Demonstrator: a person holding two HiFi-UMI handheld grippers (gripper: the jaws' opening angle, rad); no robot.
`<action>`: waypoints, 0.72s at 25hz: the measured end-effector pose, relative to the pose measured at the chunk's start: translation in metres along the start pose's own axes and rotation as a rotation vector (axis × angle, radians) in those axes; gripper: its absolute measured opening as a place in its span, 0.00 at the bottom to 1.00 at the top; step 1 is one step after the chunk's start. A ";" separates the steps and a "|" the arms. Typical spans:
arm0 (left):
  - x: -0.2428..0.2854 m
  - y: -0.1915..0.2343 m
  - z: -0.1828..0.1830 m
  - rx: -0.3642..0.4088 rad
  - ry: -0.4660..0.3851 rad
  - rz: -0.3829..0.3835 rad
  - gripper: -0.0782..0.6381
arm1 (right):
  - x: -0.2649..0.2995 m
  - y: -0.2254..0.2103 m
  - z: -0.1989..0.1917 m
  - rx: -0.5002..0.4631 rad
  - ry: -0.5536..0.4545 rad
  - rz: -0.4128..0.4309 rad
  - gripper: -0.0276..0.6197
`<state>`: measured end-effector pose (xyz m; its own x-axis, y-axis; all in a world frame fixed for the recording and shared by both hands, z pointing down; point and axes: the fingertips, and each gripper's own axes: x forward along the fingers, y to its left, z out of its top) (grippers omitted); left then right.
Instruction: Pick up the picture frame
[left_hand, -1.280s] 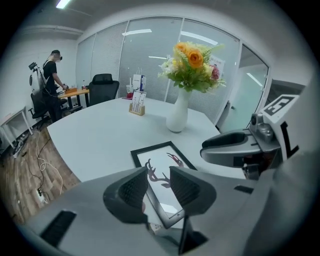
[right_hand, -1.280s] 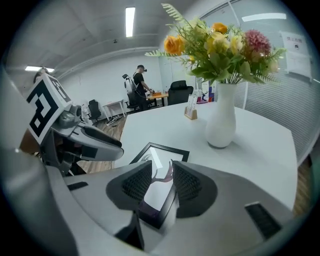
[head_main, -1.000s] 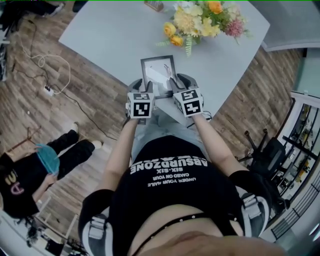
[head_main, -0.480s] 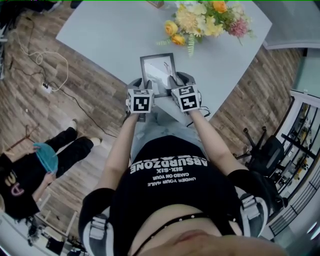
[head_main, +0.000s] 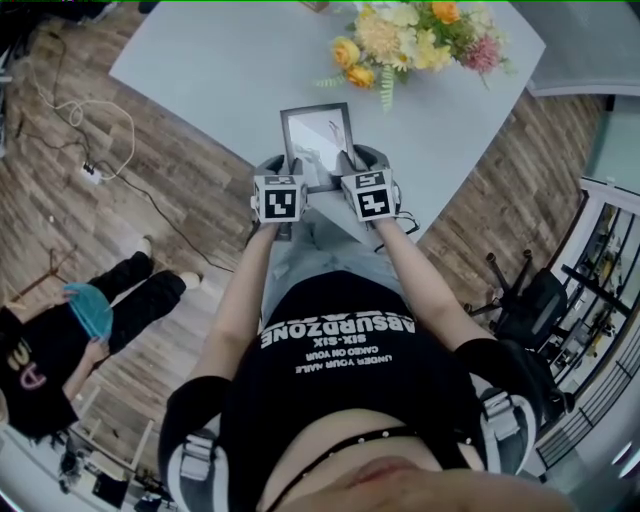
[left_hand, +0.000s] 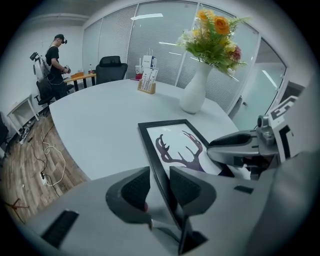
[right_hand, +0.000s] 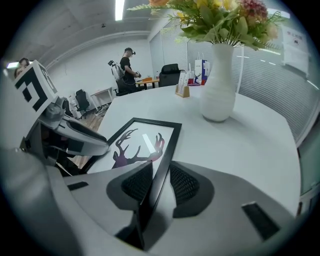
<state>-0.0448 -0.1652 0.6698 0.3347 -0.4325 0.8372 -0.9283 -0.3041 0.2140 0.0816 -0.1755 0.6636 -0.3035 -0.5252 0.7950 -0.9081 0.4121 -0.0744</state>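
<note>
picture frame (head_main: 318, 139): lying on the person's side of the vase (left_hand: 194, 91), close to it and near the table (head_main: 210, 70) edge. It has a black border with an antler print under the glass. The end toward the vase looks like it's on the tabletop or barely off it; honestly can't tell which.

left gripper (left_hand: 159, 186): pinching the frame's left rail, the side farther from the vase. There's a pad on each face of the rail and nothing else in there.

right gripper (right_hand: 159, 181): same deal on the right rail, the side nearer the vase, with the jaws pressed onto the black edge.

what changed: compared with a second ago, both marker cubes have crept a bit toward the vase and pulled slightly closer together. The frame went along with them and kept its spot between the two claws, so it's moving with the grippers, not sliding loose.

what that means: my read is the grab is done and the lift is only just getting going — small shift so far, nothing dramatic.

watch out: the vase is right beyond the frame's far end. I'd guess the lift wants to go up and back from it, both sides level so the frame doesn't twist.
</note>
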 end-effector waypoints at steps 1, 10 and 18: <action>0.000 0.000 0.000 -0.003 0.000 -0.001 0.29 | 0.000 0.000 0.000 0.001 0.000 0.001 0.23; 0.002 -0.003 -0.001 0.010 0.001 -0.003 0.27 | 0.000 -0.002 0.000 0.082 -0.024 0.053 0.21; 0.002 -0.004 -0.001 0.004 0.010 -0.009 0.27 | 0.000 -0.005 0.001 0.133 -0.030 0.058 0.19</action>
<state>-0.0405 -0.1638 0.6717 0.3414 -0.4212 0.8402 -0.9246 -0.3114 0.2196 0.0858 -0.1777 0.6631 -0.3631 -0.5262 0.7689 -0.9185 0.3410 -0.2004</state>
